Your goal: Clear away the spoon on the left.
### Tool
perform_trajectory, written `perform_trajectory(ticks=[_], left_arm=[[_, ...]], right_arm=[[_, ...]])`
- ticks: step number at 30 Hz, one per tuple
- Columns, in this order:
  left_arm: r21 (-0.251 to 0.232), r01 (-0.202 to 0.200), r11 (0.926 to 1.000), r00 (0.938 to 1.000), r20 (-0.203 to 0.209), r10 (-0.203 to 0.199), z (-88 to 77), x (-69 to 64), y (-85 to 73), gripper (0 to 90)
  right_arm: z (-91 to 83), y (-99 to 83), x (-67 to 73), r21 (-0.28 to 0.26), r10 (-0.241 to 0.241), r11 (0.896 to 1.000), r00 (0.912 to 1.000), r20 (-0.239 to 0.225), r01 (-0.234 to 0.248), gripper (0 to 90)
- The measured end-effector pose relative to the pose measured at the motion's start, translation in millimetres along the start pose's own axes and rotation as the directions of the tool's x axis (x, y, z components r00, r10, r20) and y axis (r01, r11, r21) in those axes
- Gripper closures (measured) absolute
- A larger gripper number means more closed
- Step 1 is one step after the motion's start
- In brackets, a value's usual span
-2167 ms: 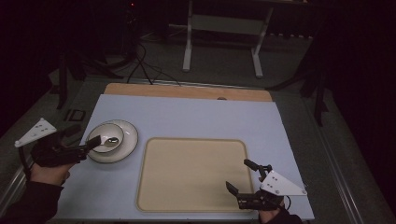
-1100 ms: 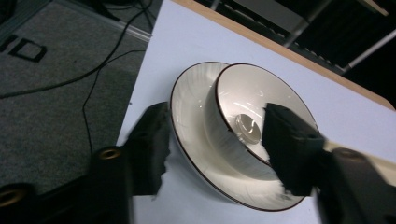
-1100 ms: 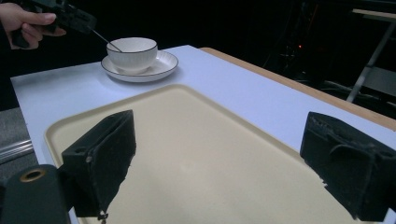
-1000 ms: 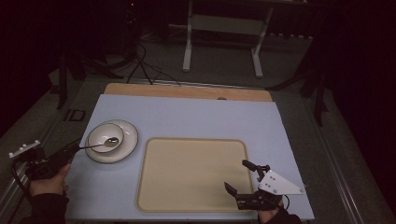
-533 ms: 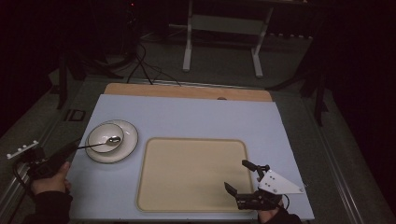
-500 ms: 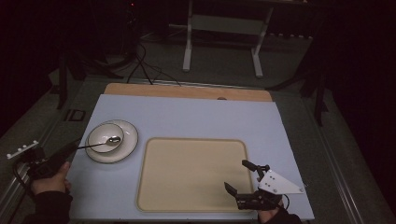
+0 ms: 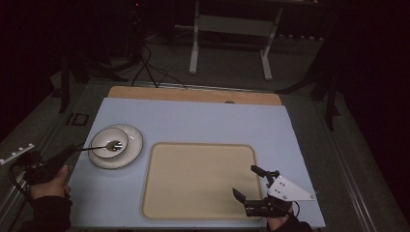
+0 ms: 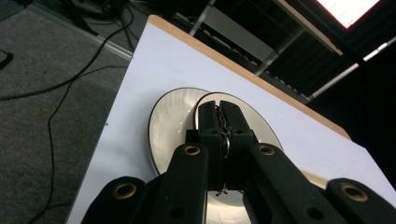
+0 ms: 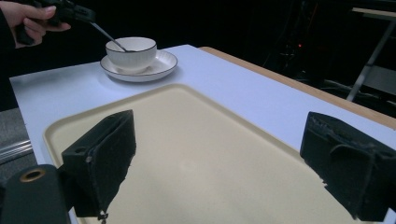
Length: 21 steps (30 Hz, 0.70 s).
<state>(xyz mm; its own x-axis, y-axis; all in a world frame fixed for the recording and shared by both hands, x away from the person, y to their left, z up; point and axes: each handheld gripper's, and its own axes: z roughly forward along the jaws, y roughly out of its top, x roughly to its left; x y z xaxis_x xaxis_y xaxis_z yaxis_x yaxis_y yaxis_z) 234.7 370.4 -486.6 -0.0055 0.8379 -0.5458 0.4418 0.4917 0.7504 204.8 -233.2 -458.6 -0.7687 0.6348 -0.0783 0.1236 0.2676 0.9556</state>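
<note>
Left tongs (image 7: pixel 67 152) have backed off to the worktop's (image 7: pixel 203 121) left edge since a couple seconds ago, pinching the spoon (image 7: pixel 99 147) by its handle tip. Its head is sitting in the bowl (image 7: pixel 107 144) on the saucer (image 7: pixel 131 150), probably for stirring or scooping. Right tongs (image 7: pixel 249 182) are idling wide apart over the tray (image 7: pixel 193 179).

- Your white glossy ceramic bowl (image 9: pixel 131 52) sits on a matching glazed saucer (image 9: pixel 159 65).
- Your thin shiny metal spoon (image 7: pixel 104 146) glints.
- Your beige smooth matt plastic tray (image 7: pixel 198 179) looks dull.
- Your pale blue matt tabletop (image 7: pixel 193 121) has a wooden edge.
</note>
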Motion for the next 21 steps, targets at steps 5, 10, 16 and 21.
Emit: perform_trajectory(ticks=[5,10,16,21], left_arm=[[-0.006,-0.014,0.9999,0.9997,0.017,0.015,-2.9,-2.4,7.1,89.9],[-0.009,-0.056,0.9984,0.9981,0.026,0.056,-9.9,-9.4,20.5,90.0],[-0.003,-0.110,0.9939,0.9916,0.069,0.110,-19.1,-16.8,37.8,90.0],[0.005,-0.161,0.9869,0.9822,0.099,0.160,-24.9,-23.6,47.3,90.0]], right_arm=[[-0.3,-0.3,-1.0,-0.004,0.010,1.000,0.9999,0.002,-0.010,10.6],[-0.6,-0.5,-2.4,-0.010,0.016,1.000,0.9998,0.007,-0.016,10.6],[-1.6,-0.6,-3.2,-0.018,0.017,1.000,0.9997,0.017,-0.017,10.7],[-2.0,-0.6,-4.1,-0.028,0.021,0.999,0.9995,0.023,-0.021,10.6]])
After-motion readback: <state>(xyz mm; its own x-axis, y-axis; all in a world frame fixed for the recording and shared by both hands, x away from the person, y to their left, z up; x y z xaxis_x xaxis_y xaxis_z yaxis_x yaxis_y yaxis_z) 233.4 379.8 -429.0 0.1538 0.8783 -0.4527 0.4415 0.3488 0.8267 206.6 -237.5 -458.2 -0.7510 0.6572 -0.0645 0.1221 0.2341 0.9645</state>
